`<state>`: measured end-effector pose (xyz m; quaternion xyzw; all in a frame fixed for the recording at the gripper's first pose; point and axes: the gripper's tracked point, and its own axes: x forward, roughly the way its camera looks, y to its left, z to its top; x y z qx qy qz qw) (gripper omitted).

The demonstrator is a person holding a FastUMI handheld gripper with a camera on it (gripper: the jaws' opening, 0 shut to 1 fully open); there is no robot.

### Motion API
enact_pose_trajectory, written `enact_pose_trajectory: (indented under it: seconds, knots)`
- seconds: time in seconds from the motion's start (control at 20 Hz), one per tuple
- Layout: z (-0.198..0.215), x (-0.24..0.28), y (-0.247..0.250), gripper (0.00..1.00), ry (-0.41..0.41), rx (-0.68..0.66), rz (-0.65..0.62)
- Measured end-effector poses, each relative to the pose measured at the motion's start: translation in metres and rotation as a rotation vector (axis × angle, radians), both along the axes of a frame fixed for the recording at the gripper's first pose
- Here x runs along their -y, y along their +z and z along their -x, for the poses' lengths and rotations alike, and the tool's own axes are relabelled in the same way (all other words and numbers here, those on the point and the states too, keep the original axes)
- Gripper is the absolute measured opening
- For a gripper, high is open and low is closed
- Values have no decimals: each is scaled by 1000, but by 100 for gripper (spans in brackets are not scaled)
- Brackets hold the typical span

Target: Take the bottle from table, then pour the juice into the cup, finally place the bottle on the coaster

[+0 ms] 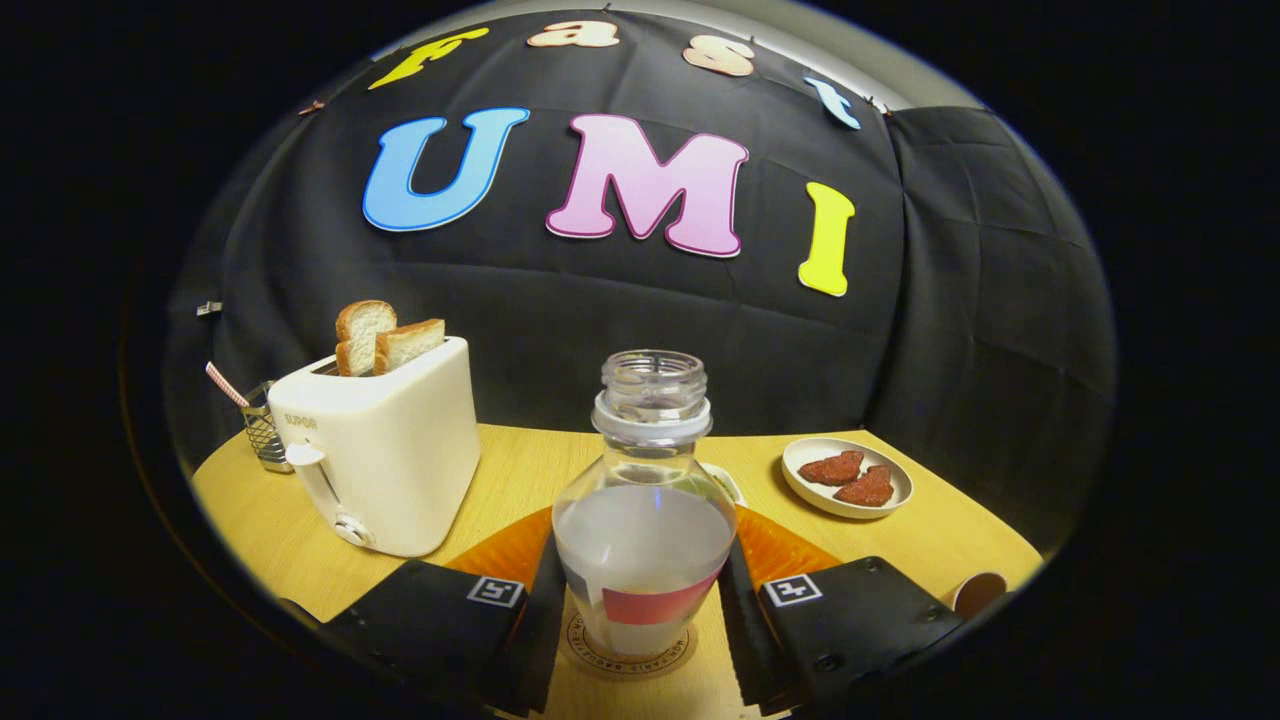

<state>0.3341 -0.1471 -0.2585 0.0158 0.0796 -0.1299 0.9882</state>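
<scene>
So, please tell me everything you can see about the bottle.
The bottle is clear, plastic by its look, with a round belly, a narrow threaded neck and a collar ring. It has no cap. Pale cloudy liquid fills it to about the shoulder, and a label with a red band wraps its lower part. It stands upright on a round printed coaster on the wooden table. The gripper has its jaws at both sides of the belly; they seem to touch it.

toaster (385, 450): "SUPOR" | coaster (628, 660): ring lettering, unreadable | fingers (640, 610): square markers
</scene>
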Motion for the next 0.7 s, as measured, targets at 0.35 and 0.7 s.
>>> enact_pose_trajectory:
  seconds: [0.35,0.7]
  knots:
    - [2,4,-9,76,-3,-13,-26]
    - [20,-4,-14,98,46,-79,-16]
